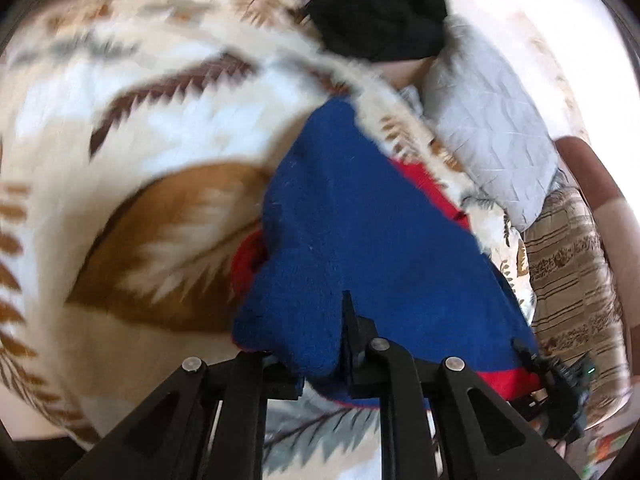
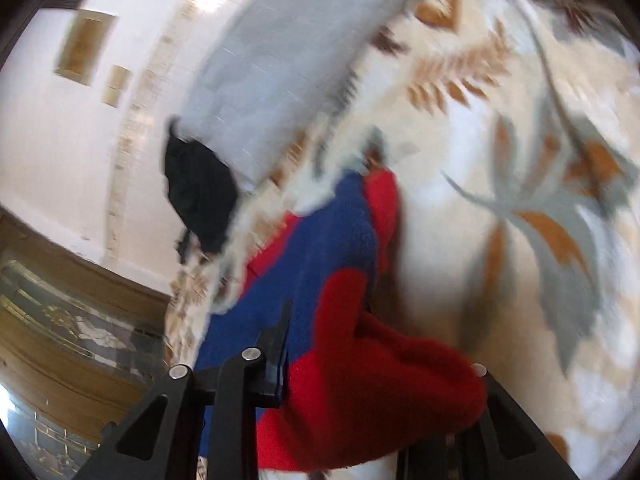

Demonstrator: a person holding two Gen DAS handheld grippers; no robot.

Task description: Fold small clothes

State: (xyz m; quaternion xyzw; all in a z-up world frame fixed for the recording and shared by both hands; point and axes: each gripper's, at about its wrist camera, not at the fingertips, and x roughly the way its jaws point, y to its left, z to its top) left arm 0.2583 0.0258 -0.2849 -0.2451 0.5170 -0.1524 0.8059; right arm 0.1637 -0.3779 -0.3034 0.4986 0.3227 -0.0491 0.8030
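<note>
- Folding underway: blue-and-red fleece garment [image 1: 360,232] lifted off a leaf-patterned blanket [image 1: 140,128], one edge pinched in each hand-held gripper, probably so one half can be carried over the other.
- Left hand-held gripper [image 1: 320,352]: jaws nearly closed, clamped on a blue edge; grip placed at the hem, apparently to keep that side taut.
- Right hand-held gripper [image 2: 360,368]: jaws closed on a bunched red part, likely a sleeve or cuff; cloth thick there, hence the wider set of the jaws.
- Garment location: hanging between the two grippers, far end trailing toward the blanket; resting or just clear, cannot tell.
- Black garment [image 1: 380,12]: lying apart at the far edge of the blanket, beside a grey quilted pillow [image 1: 492,120]; probably waiting its turn or already dealt with.
- Striped upholstery [image 1: 572,280]: beyond the blanket edge, partly cut off.
- Hidden or unclear: fingertips of both grippers buried in fleece; garment type and full outline not readable; heavy motion blur over the blanket pattern; lower part of the garment cut off behind the gripper frames.
</note>
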